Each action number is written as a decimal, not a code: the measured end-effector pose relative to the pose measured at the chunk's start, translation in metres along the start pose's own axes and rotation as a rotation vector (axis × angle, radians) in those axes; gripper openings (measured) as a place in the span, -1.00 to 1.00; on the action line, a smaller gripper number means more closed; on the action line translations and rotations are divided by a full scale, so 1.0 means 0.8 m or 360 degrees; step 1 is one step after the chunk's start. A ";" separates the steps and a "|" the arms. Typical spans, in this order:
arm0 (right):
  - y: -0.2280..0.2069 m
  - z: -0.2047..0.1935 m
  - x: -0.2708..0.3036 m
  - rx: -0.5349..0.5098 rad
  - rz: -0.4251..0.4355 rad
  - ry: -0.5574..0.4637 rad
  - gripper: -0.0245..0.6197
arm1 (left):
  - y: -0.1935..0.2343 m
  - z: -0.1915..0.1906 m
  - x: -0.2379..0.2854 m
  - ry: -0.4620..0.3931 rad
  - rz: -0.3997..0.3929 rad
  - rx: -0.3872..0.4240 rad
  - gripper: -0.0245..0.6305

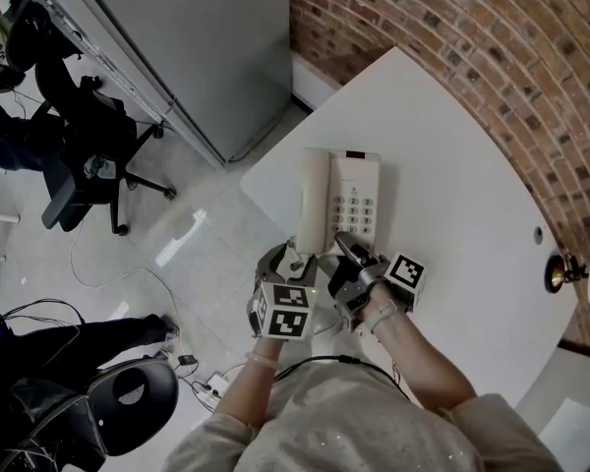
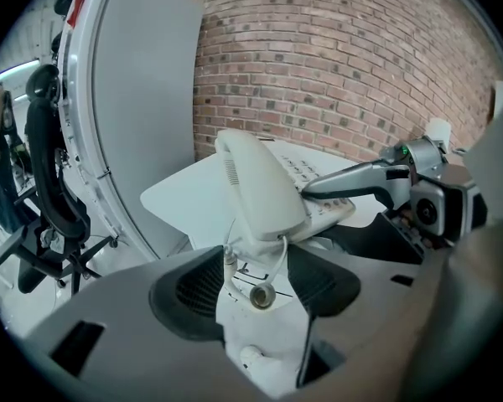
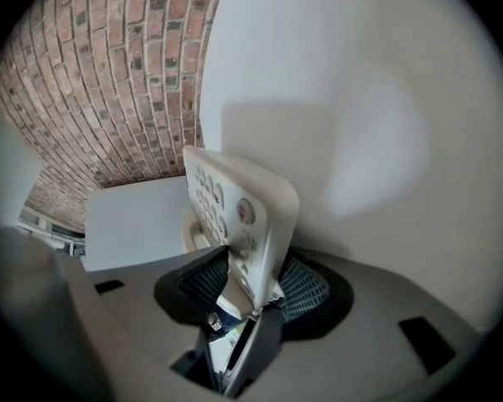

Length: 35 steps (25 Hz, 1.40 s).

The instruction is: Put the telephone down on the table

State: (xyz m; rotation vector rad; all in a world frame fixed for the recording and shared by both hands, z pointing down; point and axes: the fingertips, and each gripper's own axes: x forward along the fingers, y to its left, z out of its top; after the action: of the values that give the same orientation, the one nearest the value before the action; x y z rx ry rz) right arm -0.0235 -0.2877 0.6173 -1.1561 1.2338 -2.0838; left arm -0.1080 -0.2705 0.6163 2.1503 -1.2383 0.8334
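A cream telephone (image 1: 356, 200) lies flat near the front edge of the white table (image 1: 452, 195), its handset (image 1: 313, 200) in the cradle on the left side. My left gripper (image 1: 297, 262) holds the phone's near end below the handset (image 2: 256, 187), with both pads against the body (image 2: 260, 262). My right gripper (image 1: 352, 254) stands at the near edge of the keypad side. In the right gripper view the phone's edge (image 3: 239, 216) stands between its spread pads (image 3: 302, 287), which are no longer pressing on it. The right gripper's finger (image 2: 352, 178) reaches across the keypad.
A brick wall (image 1: 492, 57) runs behind the table. A grey cabinet (image 1: 197, 47) stands to its left. Office chairs (image 1: 88, 155) (image 1: 128, 401) and cables lie on the floor to the left. A small fixture (image 1: 568, 273) sits at the table's right edge.
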 end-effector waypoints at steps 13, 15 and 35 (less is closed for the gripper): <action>-0.007 -0.011 -0.007 0.0133 -0.0065 0.0063 -0.30 | 0.001 -0.005 0.005 0.0045 0.0010 -0.0009 -0.26; -0.009 -0.014 -0.008 0.0160 -0.0066 0.0077 -0.29 | 0.003 -0.007 0.006 0.0050 0.0012 -0.0014 -0.26; -0.012 -0.027 -0.031 -0.0128 -0.0076 0.0201 -0.70 | -0.018 0.005 -0.003 -0.0038 -0.0014 0.0032 -0.25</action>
State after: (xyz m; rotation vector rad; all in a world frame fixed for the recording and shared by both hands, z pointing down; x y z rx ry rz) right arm -0.0282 -0.2545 0.6100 -1.1134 1.3723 -2.1896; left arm -0.0954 -0.2660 0.6099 2.1862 -1.2361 0.8218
